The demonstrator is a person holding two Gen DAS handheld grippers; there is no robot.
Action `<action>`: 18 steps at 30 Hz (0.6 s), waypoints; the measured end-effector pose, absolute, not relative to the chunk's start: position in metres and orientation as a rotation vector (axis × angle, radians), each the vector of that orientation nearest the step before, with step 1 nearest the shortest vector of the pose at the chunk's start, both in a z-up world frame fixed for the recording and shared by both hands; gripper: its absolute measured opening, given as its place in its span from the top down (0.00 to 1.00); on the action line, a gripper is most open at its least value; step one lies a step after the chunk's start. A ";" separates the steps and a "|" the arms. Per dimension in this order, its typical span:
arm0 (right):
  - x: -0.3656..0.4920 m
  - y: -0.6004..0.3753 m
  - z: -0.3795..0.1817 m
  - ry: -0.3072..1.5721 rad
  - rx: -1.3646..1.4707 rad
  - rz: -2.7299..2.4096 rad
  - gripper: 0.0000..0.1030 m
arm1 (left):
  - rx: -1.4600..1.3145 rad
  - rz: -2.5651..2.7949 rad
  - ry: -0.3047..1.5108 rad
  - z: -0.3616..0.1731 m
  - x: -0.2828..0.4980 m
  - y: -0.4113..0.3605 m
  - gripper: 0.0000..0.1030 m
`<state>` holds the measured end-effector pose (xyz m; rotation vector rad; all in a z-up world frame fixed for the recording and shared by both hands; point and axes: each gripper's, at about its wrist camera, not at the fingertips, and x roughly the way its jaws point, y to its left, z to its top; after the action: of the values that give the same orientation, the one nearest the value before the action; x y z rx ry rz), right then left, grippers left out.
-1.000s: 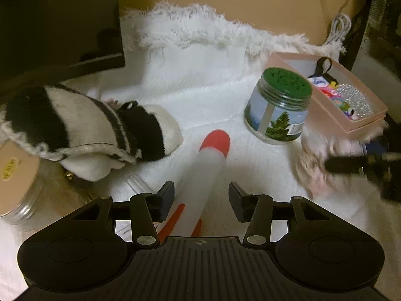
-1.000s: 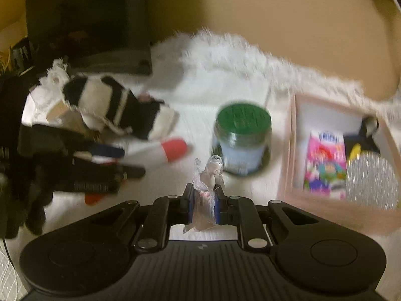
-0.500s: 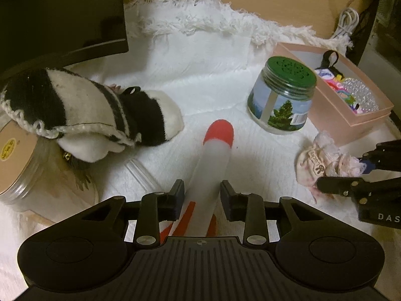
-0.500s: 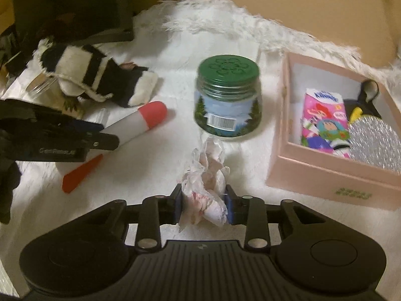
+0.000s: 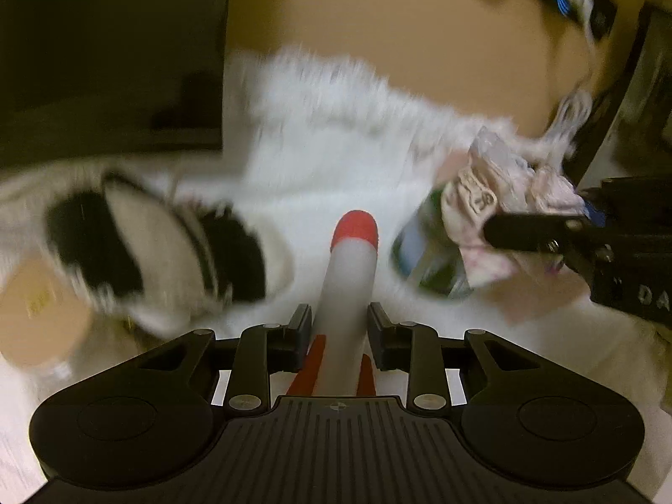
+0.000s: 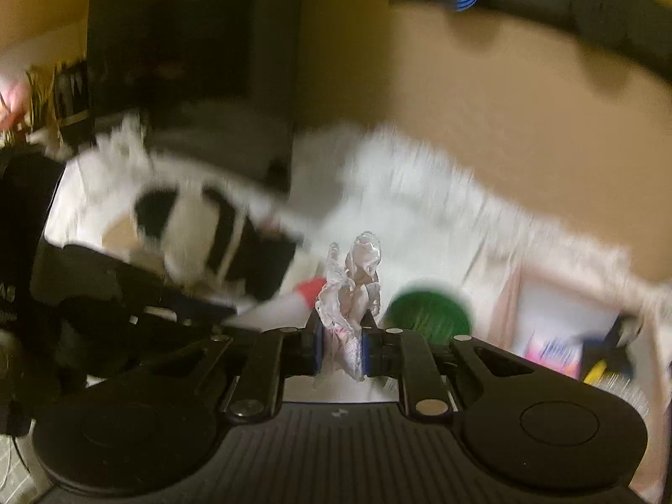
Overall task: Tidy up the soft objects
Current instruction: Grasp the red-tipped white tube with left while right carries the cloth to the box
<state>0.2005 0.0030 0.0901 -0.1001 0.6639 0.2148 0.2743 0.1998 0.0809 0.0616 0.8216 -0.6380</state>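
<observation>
Both tongs hold loads: the left gripper, jaws just closing, clasps the foam rocket lengthwise pointing straight ahead, while the right gripper pinches the crumpled cloth upright

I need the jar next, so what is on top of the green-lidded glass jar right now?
Nothing rests on the jar's green lid. In the left view the crumpled pink-white cloth, clamped in the right gripper, hangs before it, covering most of it.

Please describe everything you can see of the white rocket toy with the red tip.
The rocket toy is a soft-looking, rounded white tube with a red nose and red fins near its base. It lies between the pads of the left gripper, nose pointing away from the camera, above the white fluffy cloth. The jaws have just been closing around its body. The right wrist view shows only its blurred red tip.
</observation>
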 end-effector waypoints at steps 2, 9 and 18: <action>0.201 -0.005 0.109 0.617 -0.107 0.206 0.85 | 0.031 -0.651 0.771 0.103 0.277 0.198 0.69; 0.195 -0.062 0.149 0.536 -0.072 0.112 0.85 | -0.046 -0.687 0.670 0.160 0.289 0.177 0.69; 0.162 -0.148 0.159 0.548 0.062 -0.085 0.84 | -0.179 -0.774 0.731 0.174 0.299 0.088 0.69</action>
<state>0.1620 -0.1479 0.1588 0.0617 0.5477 -0.0852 0.2990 0.0884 0.1736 -0.1788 0.7311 -0.7744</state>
